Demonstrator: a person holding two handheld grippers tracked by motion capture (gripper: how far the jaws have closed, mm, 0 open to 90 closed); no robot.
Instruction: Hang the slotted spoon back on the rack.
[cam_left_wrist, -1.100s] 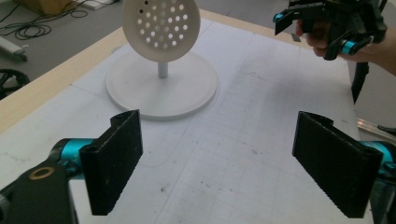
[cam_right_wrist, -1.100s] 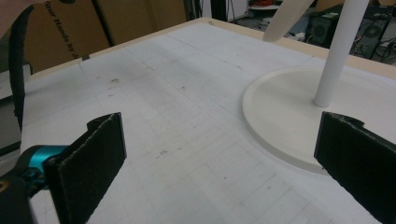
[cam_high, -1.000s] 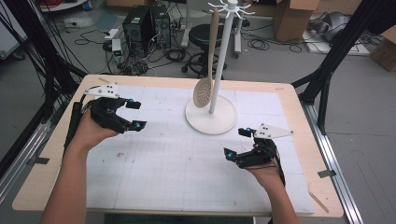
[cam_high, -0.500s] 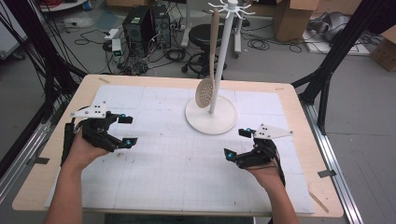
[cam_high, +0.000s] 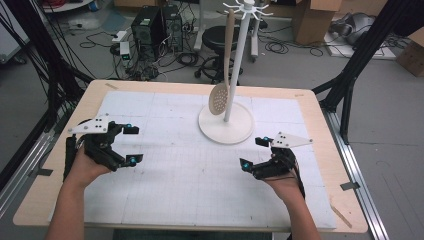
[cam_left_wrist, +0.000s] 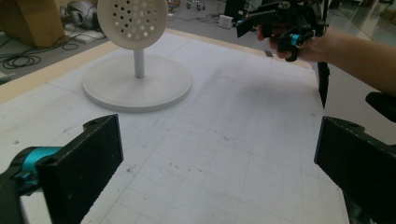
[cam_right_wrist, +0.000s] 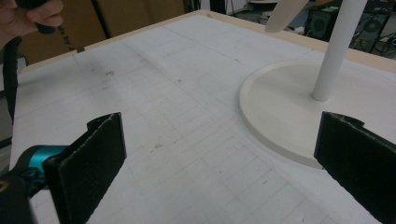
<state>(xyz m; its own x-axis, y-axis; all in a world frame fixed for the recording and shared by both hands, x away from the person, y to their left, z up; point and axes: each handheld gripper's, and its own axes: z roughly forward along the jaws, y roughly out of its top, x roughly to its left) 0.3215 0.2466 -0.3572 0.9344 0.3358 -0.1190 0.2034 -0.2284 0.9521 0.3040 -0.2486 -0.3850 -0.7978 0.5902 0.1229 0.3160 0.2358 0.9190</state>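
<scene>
High view: the left gripper (cam_high: 132, 145) sits near the table's (cam_high: 60, 195) left edge, jaws apart and just opened wider, nothing between them. The right gripper (cam_high: 253, 152) sits near the right edge, jaws apart, empty. Open mat (cam_high: 180, 170) lies between them.

Left gripper view: the skimmer (cam_left_wrist: 132, 21) hangs on the stand (cam_left_wrist: 137, 83), ahead.

Right gripper view: the stand's base lies just ahead.
</scene>
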